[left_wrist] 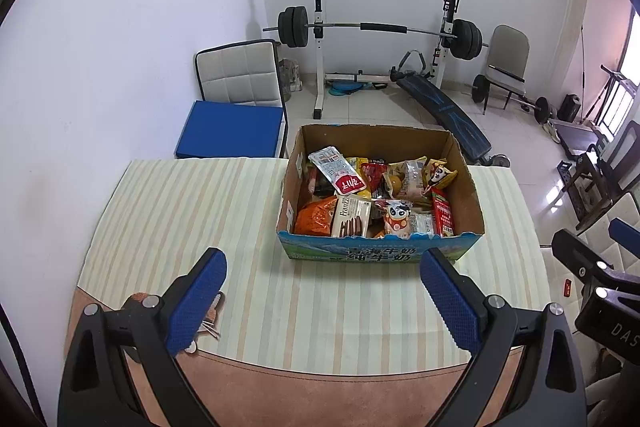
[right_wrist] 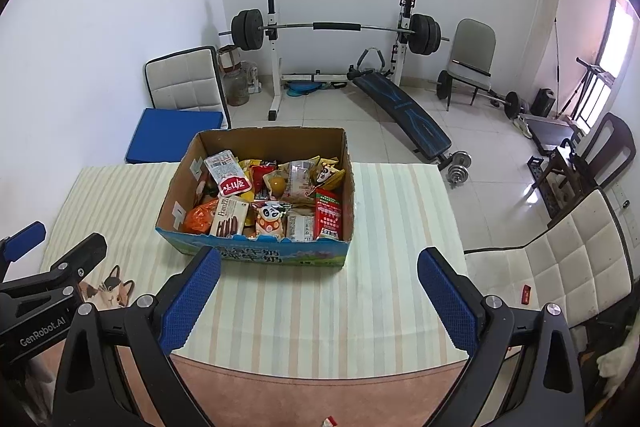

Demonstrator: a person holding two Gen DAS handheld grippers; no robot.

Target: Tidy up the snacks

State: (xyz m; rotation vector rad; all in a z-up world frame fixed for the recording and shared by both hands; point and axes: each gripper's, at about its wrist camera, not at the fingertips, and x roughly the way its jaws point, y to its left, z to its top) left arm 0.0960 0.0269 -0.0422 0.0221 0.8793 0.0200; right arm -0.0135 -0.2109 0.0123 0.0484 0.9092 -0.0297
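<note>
Both tongs, left gripper and right gripper, gape empty above the table's near edge. Snack packets in the cardboard box at the far edge look light, crinkly; pinch edges.

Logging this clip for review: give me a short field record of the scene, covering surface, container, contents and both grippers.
surface: table with striped cloth
container: open cardboard box, upright on the cloth
contents: mixed snack packets, including a Franzzi biscuit pack and a red carton
left gripper: open, empty, short of the box
right gripper: open, empty, short of the box
</note>
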